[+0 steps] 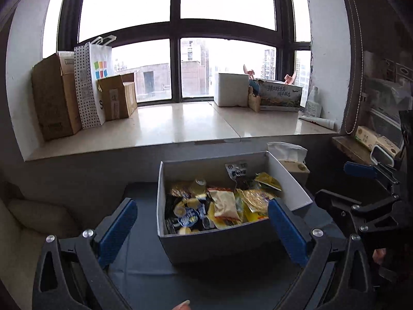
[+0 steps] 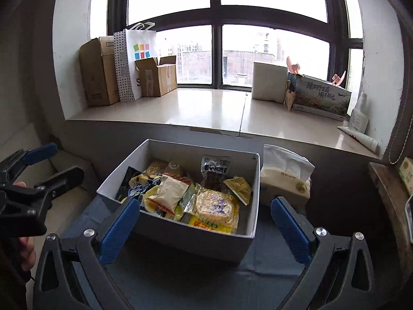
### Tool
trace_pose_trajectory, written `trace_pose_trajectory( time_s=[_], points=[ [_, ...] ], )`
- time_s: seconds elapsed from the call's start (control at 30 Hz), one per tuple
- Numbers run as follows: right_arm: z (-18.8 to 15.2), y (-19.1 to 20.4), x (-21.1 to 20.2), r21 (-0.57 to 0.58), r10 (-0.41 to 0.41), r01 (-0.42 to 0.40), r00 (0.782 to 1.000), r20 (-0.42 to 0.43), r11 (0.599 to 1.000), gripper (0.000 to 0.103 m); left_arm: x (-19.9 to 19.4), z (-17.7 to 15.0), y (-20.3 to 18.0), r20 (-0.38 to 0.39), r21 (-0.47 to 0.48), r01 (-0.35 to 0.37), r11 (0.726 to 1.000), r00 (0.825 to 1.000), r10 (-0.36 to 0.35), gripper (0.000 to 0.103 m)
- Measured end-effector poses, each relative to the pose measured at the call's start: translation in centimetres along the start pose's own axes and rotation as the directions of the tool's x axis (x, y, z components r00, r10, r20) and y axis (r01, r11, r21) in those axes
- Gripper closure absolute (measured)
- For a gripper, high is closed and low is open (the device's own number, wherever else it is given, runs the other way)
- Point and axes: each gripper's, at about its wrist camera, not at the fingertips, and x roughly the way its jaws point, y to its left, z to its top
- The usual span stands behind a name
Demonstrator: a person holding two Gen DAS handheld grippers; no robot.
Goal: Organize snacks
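Note:
A grey open box (image 1: 222,245) (image 2: 196,240) stands on a dark blue cloth and holds several snack packets: a beige packet (image 1: 224,202) (image 2: 169,190), a yellow noodle pack (image 2: 216,206), a dark packet (image 2: 214,171) and blue-white cups (image 1: 187,218). My left gripper (image 1: 202,223) is open and empty, its blue pads on either side of the box's near wall. My right gripper (image 2: 205,224) is open and empty, also just short of the box. Each gripper shows at the edge of the other's view.
A tissue pack (image 2: 284,180) (image 1: 291,160) stands to the right of the box. Behind is a wide window ledge (image 2: 206,108) with cardboard boxes (image 2: 95,72), a paper bag (image 2: 134,62), a white box (image 2: 268,81) and a printed carton (image 2: 320,98). A wooden shelf (image 2: 389,201) is at right.

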Motion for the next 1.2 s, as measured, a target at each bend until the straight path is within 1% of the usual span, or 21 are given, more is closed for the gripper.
trace_pose_trajectory(
  time_s=[0.07,0.1,0.13,0.2,0.27,0.33,0.4,0.43,0.47,0.53,0.6,0.67,0.77,0.87,1.0,1.2],
  points=[
    [-0.9,0.1,-2.0,0.032,0.013,-0.013,1.0,-0.008,0.999,0.0,-1.4,-1.3,-0.3,-0.07,-0.028,0.053,0.998,0.996,-0.055,0.0],
    [-1.5,0.2,-3.0,0.051,0.024,-0.023,1.0,-0.016,0.998,0.0,-2.4,-2.0,-0.5,-0.074,-0.031,0.075,0.997,0.994,-0.078,0.0],
    [-2.1,0.3,-3.8,0.071,0.033,-0.031,0.999,-0.029,0.997,0.0,-3.5,-2.8,-0.7,-0.073,-0.027,0.075,0.997,0.994,-0.077,0.0],
    [-3.5,0.4,-5.5,0.096,0.023,-0.019,0.999,-0.044,0.995,0.0,-5.4,-4.1,-1.2,-0.07,-0.008,0.058,0.998,0.996,-0.059,0.0],
    [-4.8,0.7,-7.0,0.1,0.023,-0.018,0.999,-0.049,0.995,0.0,-6.6,-5.4,-1.4,-0.102,-0.023,0.043,0.999,0.994,-0.045,0.0],
    [-6.2,0.8,-8.4,0.136,0.051,-0.045,0.998,-0.044,0.99,0.0,-7.4,-6.4,-1.2,-0.135,-0.047,0.057,0.997,0.989,-0.063,0.0],
    [-7.3,1.2,-9.0,0.148,0.057,-0.044,0.995,-0.087,0.988,0.0,-8.2,-7.2,-1.2,-0.155,-0.078,0.076,0.994,0.984,-0.088,0.0],
    [-7.7,1.5,-9.3,0.147,0.058,-0.044,0.994,-0.093,0.988,0.0,-8.7,-7.5,-1.3,-0.159,-0.089,0.091,0.992,0.982,-0.105,0.0],
    [-8.0,1.9,-9.8,0.137,0.049,-0.037,0.995,-0.088,0.99,0.0,-9.2,-7.5,-1.4,-0.149,-0.087,0.103,0.991,0.982,-0.115,0.0],
    [-8.4,2.4,-10.6,0.118,0.031,-0.022,0.997,-0.073,0.993,0.0,-10.1,-7.2,-1.7,-0.127,-0.071,0.085,0.994,0.987,-0.093,0.0],
    [-8.2,2.8,-11.0,0.104,0.027,-0.02,0.997,-0.066,0.994,0.0,-10.7,-6.7,-1.6,-0.113,-0.074,0.087,0.993,0.989,-0.095,0.0],
    [-7.8,3.0,-11.4,0.093,0.042,-0.037,0.998,-0.049,0.995,0.0,-10.8,-6.4,-1.5,-0.111,-0.09,0.116,0.989,0.986,-0.126,0.0],
    [-7.4,3.3,-11.7,0.079,0.034,-0.031,0.999,-0.03,0.996,0.0,-10.6,-6.1,-1.5,-0.112,-0.083,0.103,0.991,0.987,-0.112,0.0],
    [-7.3,3.4,-11.9,0.079,0.039,-0.036,0.999,-0.027,0.996,0.0,-10.5,-6.1,-1.3,-0.116,-0.092,0.107,0.99,0.986,-0.117,0.0],
    [-7.4,3.1,-11.9,0.086,0.034,-0.031,0.999,-0.031,0.996,0.0,-10.2,-6.2,-1.2,-0.126,-0.091,0.099,0.991,0.986,-0.11,0.0],
    [-7.6,2.8,-11.8,0.098,0.034,-0.03,0.999,-0.035,0.995,0.0,-10.2,-6.2,-1.2,-0.122,-0.088,0.092,0.992,0.987,-0.102,0.0]
  ],
)
